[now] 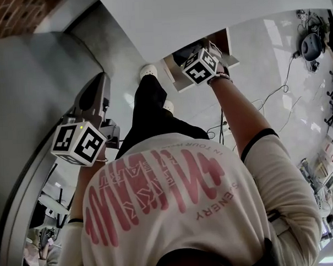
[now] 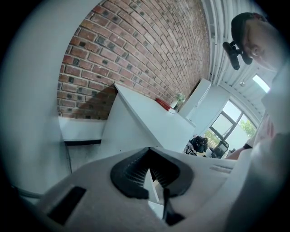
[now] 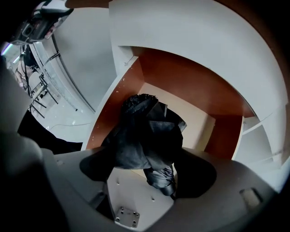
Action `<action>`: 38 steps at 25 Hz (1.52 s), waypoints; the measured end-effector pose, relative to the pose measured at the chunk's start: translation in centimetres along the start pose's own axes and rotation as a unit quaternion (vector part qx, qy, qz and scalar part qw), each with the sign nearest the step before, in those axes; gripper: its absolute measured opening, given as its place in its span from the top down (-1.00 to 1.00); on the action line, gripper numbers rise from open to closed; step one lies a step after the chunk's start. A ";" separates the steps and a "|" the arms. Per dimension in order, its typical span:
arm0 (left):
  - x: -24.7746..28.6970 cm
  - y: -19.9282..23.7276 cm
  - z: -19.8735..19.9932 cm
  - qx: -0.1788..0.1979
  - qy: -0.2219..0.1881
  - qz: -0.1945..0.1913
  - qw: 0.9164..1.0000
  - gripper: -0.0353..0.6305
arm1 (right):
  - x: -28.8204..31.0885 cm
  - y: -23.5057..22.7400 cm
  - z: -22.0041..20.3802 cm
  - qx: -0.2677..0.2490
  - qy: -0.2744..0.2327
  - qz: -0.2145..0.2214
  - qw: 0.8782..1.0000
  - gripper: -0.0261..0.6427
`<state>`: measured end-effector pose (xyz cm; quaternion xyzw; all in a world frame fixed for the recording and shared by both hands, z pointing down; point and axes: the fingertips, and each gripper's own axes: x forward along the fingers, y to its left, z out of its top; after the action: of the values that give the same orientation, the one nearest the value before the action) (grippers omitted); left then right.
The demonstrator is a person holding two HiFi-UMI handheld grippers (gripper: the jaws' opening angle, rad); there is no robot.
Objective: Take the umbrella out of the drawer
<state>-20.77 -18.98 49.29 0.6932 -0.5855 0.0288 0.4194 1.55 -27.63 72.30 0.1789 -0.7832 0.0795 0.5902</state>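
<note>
The umbrella (image 3: pixel 147 131) is black and folded up, with soft, crumpled cloth. It lies inside the open drawer (image 3: pixel 181 77), which has brown walls and a pale floor. The right gripper (image 3: pixel 148 171) hangs just over it, jaws wide apart, holding nothing. The left gripper (image 2: pixel 149 156) is closed and empty.

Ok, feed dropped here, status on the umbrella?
Right gripper open above umbrella, not gripping. Left gripper shut, empty. Umbrella lying in open drawer. Nothing blocking it.
</note>
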 end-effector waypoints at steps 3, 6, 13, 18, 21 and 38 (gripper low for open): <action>0.2 0.4 -0.3 -0.004 0.003 0.004 1.000 0.88 | 0.9 0.2 -0.3 -0.006 0.013 0.007 1.000 -0.33; 0.7 0.8 -0.6 -0.007 0.007 0.006 1.000 0.88 | 1.6 0.0 -0.1 -0.021 0.017 0.005 1.000 -0.33; 0.8 2.0 -0.6 -0.012 0.016 0.014 1.000 0.88 | 3.2 0.5 0.6 -0.040 0.026 0.015 0.999 -0.33; 0.8 2.3 -1.1 -0.010 0.021 0.018 1.000 0.88 | 4.0 0.4 0.3 -0.043 0.032 0.020 0.998 -0.33; 1.0 2.2 -1.4 -0.010 0.027 0.017 0.999 0.88 | 4.2 0.2 0.2 -0.044 0.031 0.018 0.998 -0.33; 1.0 3.1 -2.3 -0.018 0.029 0.027 0.999 0.88 | 6.1 -0.4 -0.5 -0.108 0.022 -0.010 0.994 -0.33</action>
<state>-22.05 -18.28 53.01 0.6682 -0.5921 0.0500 0.4476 0.62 -28.95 78.24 0.1202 -0.7719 -0.0071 0.6242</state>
